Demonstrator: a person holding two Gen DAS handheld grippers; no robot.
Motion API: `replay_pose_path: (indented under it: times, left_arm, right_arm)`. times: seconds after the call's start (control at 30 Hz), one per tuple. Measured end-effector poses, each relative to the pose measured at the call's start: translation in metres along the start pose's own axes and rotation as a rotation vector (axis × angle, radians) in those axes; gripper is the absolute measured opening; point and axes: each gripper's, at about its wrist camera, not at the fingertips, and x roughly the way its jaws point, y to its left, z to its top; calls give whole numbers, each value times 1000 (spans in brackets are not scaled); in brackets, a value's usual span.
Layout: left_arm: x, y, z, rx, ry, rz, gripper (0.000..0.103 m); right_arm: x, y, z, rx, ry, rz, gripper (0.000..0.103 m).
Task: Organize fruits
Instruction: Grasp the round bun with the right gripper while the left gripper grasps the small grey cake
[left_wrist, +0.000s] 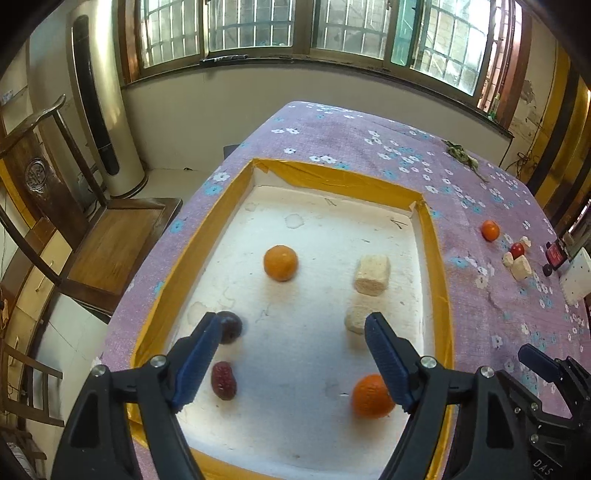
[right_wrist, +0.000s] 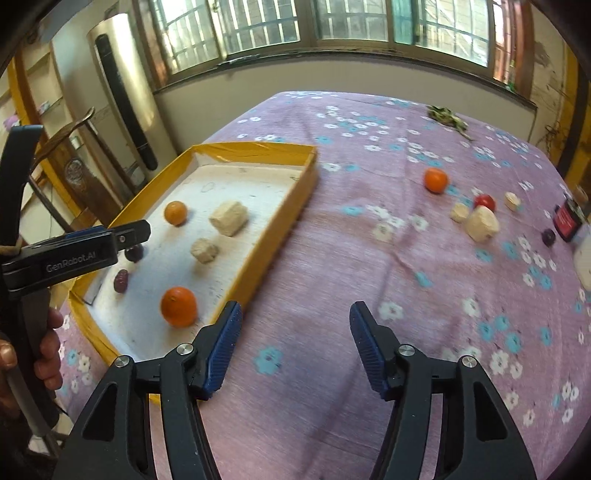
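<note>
Yellow tape is edging the white foam tray (left_wrist: 439, 266) in the left wrist view, where the left gripper (left_wrist: 291, 363) is hanging over it with jaws spread wide and nothing between them; already lying inside are two oranges (left_wrist: 280, 263), two dark red dates (left_wrist: 223, 380) and two pale foam-like chunks (left_wrist: 372, 275). The near orange (left_wrist: 370, 396) is sitting just beside the right-hand finger, so a careless sweep is risking a knock that sends it rolling against the dates. No writing is reading clearly here, though some faint letters are showing on the device body at the lower right corner, possibly "DAS". In the right wrist view the right gripper (right_wrist: 295, 349) is hovering empty and parted above the flowered purple cloth (right_wrist: 332, 258), well apart from the loose orange (right_wrist: 436, 180), red fruit (right_wrist: 484, 201) and dark fruit (right_wrist: 548, 236) waiting near the far right; those round fruits are likely to roll off the table edge if nudged rather than pinched squarely. "GenRobot.AI" is printed on the other gripper's body (right_wrist: 79, 258).
</note>
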Motion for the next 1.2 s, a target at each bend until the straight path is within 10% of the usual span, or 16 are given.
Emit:
replay_pose_path:
  times: [0.5, 1.0, 1.2]
  left_arm:
    - [-10, -108, -13, 179, 13, -66, 86]
    - [3, -164, -9, 297, 49, -29, 86]
    - [24, -194, 9, 334, 56, -25, 86]
  right_arm:
    - [-36, -97, -30, 148, -31, -91, 60]
    - [48, -185, 59, 90, -23, -134, 60]
    - [73, -203, 64, 97, 13, -45, 32]
